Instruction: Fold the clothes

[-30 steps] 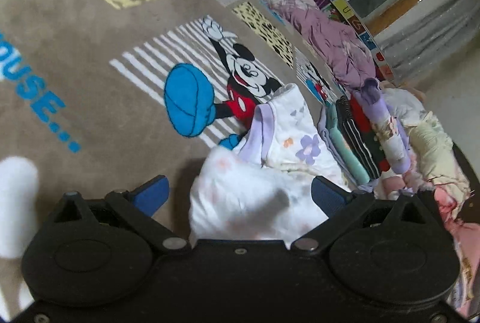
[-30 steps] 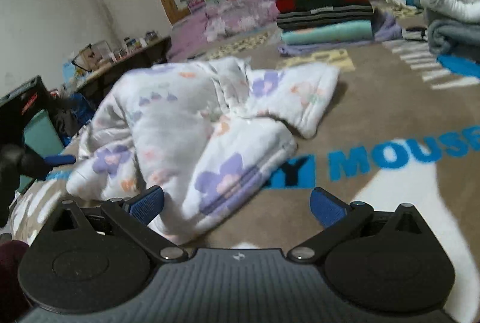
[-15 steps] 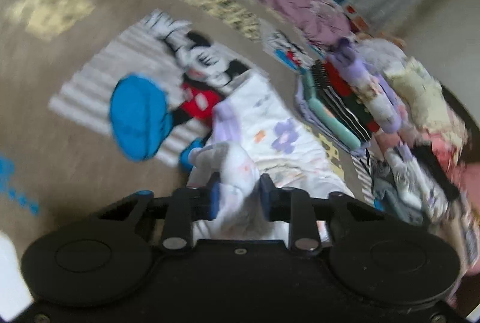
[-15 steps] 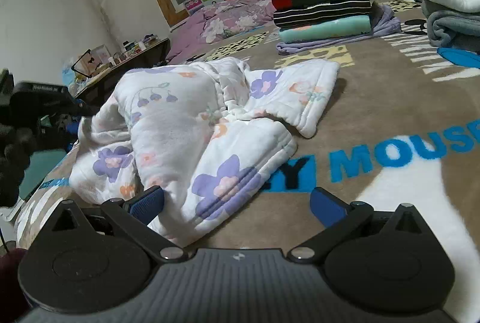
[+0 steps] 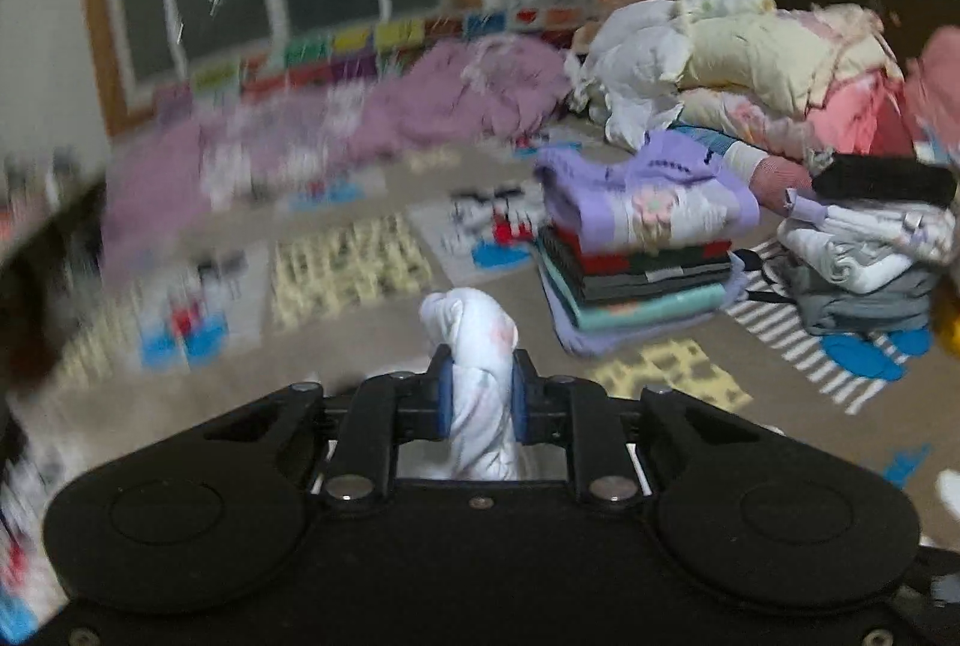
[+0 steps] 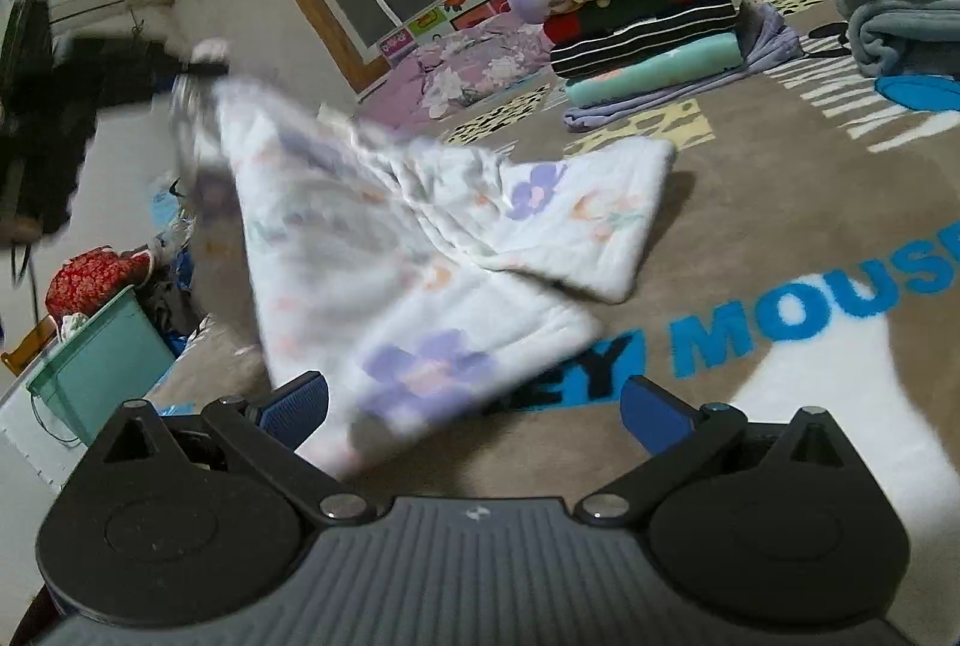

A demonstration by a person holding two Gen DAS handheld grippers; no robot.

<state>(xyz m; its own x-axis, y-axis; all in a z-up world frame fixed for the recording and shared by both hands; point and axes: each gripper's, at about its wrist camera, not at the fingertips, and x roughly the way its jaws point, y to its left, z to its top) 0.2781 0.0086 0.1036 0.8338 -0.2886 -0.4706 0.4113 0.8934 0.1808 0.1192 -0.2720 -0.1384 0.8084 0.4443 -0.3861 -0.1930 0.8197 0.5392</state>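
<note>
A white quilted garment with purple and orange flowers [image 6: 456,250] lies partly on the brown Mickey Mouse rug [image 6: 780,202]. My left gripper [image 5: 477,394] is shut on a bunched corner of it [image 5: 474,328] and holds that corner lifted; in the right wrist view it is the dark shape at upper left [image 6: 198,67], with the cloth stretched up to it. My right gripper [image 6: 474,409] is open and empty, low over the rug at the garment's near edge.
A stack of folded clothes [image 5: 642,250] stands on the rug, also in the right wrist view [image 6: 648,40]. Piles of unfolded clothes [image 5: 780,76] and grey folded blankets [image 6: 900,22] lie to the right. A purple quilt [image 5: 336,130] lies under the window. A teal bin [image 6: 96,364] stands left.
My left gripper closed on the garment's corner and lifted it up, pulling the cloth taut and tilting its view toward the window. My right gripper stayed open, moving slightly closer.
</note>
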